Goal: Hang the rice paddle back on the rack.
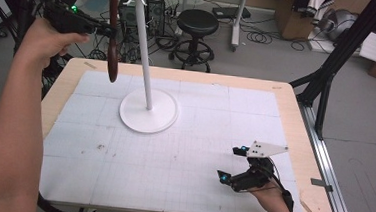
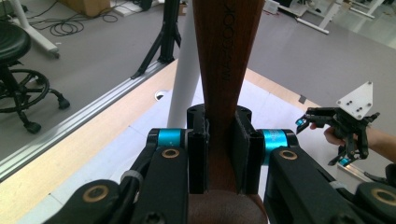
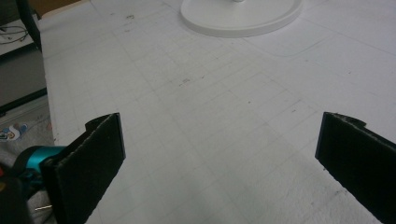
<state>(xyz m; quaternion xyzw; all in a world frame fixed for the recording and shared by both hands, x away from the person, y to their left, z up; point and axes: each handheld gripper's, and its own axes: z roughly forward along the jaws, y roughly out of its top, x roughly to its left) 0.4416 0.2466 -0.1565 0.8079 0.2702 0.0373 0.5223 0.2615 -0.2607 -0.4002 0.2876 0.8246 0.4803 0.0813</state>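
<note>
Right gripper [image 3: 219, 163] spread wide, gridded mat [image 3: 210, 107], white stand base [image 3: 240, 16]

wooden utensil [image 2: 219, 70] smooth, dark-stained | stand [image 1: 148, 114] glossy white | mat [image 3: 210, 116] matt, scuffed

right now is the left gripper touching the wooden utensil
Touching. In the left gripper view the left gripper has both jaws pressed flat against the wooden utensil, with no gap on either side.
</note>
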